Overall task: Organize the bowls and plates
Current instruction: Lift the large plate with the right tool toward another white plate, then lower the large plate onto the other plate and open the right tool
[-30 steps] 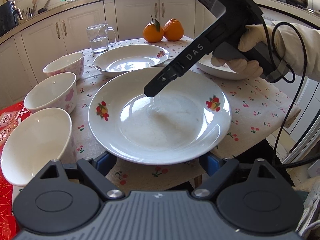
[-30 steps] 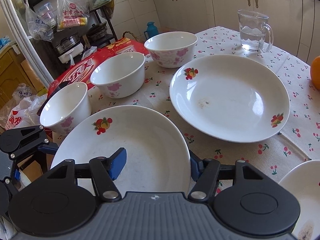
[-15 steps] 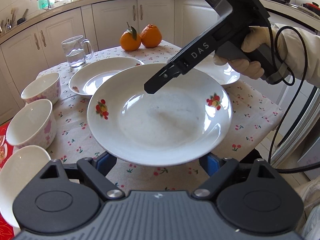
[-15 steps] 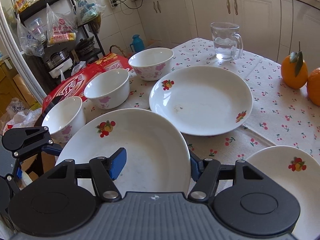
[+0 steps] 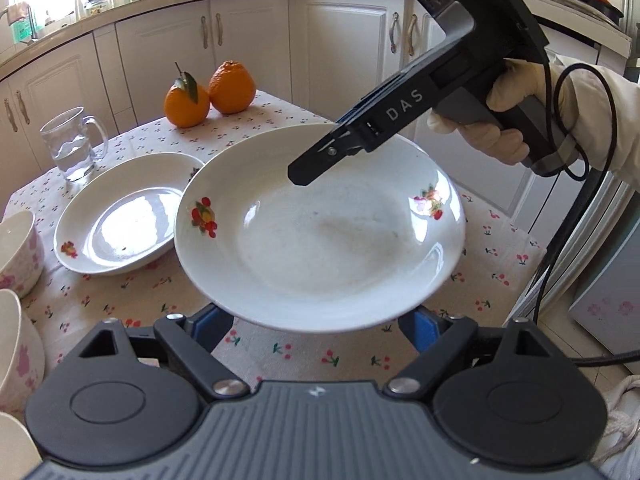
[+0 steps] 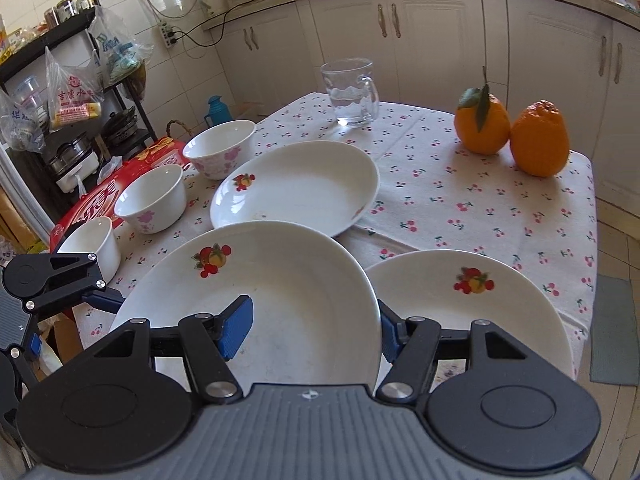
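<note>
We see the held plate (image 6: 280, 300) lifted above the table's (image 6: 460, 208) near edge, partly over a second plate (image 6: 480, 304) at the near right corner. A third plate (image 6: 300, 188) lies behind it toward the table's middle, with three bowls (image 6: 152, 198) lined along the left edge. At the far edge stands a mug (image 6: 352, 94), and two oranges (image 6: 512, 136) sit touching by the far right corner.

White letters "DAS" run along the black body of the right gripper (image 5: 308, 176). Red Chinese characters mark a plastic bag (image 6: 74, 96) on the shelf, only partly legible.
</note>
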`<state>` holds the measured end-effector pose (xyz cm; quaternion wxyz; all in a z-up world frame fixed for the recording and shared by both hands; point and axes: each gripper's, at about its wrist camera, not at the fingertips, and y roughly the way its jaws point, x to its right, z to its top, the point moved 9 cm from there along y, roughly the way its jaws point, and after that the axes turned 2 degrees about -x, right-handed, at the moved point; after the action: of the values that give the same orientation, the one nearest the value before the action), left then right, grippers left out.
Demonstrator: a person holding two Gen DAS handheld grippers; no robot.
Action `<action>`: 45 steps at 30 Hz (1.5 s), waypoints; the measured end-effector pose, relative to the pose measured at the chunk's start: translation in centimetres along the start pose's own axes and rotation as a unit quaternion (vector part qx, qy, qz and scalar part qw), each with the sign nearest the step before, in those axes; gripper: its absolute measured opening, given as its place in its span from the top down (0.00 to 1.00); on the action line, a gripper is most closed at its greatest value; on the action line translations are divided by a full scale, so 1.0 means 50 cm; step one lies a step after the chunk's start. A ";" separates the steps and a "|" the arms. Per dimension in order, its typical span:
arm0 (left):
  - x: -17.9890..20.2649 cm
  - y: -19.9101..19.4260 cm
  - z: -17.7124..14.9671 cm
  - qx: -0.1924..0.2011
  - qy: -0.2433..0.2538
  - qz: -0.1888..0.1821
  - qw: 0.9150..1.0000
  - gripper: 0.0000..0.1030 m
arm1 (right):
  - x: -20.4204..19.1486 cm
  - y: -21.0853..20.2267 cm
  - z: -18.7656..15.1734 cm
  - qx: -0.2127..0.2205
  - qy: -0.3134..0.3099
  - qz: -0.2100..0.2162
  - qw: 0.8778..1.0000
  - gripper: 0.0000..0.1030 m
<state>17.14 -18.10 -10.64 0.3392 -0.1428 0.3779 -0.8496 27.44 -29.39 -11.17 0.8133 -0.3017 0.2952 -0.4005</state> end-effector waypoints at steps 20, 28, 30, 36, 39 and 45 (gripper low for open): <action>0.036 0.111 0.090 -0.011 0.035 -0.021 0.999 0.14 | 0.162 -0.041 -0.032 0.024 0.059 -0.043 0.997 0.33; 0.024 0.135 0.103 -0.018 0.033 -0.017 0.999 0.14 | 0.188 -0.033 -0.042 0.023 0.071 -0.052 0.996 0.33; 0.022 0.139 0.104 -0.017 0.036 -0.014 0.999 0.14 | 0.193 -0.032 -0.046 0.022 0.073 -0.055 0.996 0.33; 0.016 0.146 0.108 -0.016 0.043 -0.014 0.999 0.14 | 0.205 -0.034 -0.060 0.017 0.082 -0.067 0.994 0.32; 0.017 0.147 0.108 -0.014 0.049 -0.013 0.999 0.14 | 0.206 -0.039 -0.066 0.016 0.088 -0.072 0.993 0.32; 0.017 0.146 0.107 -0.010 0.053 -0.012 0.998 0.13 | 0.205 -0.052 -0.078 0.014 0.096 -0.084 0.992 0.32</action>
<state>22.61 -25.13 -12.44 0.3068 -0.1059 0.4023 -0.8561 28.56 -40.17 -14.24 0.7488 -0.2747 0.3397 -0.4984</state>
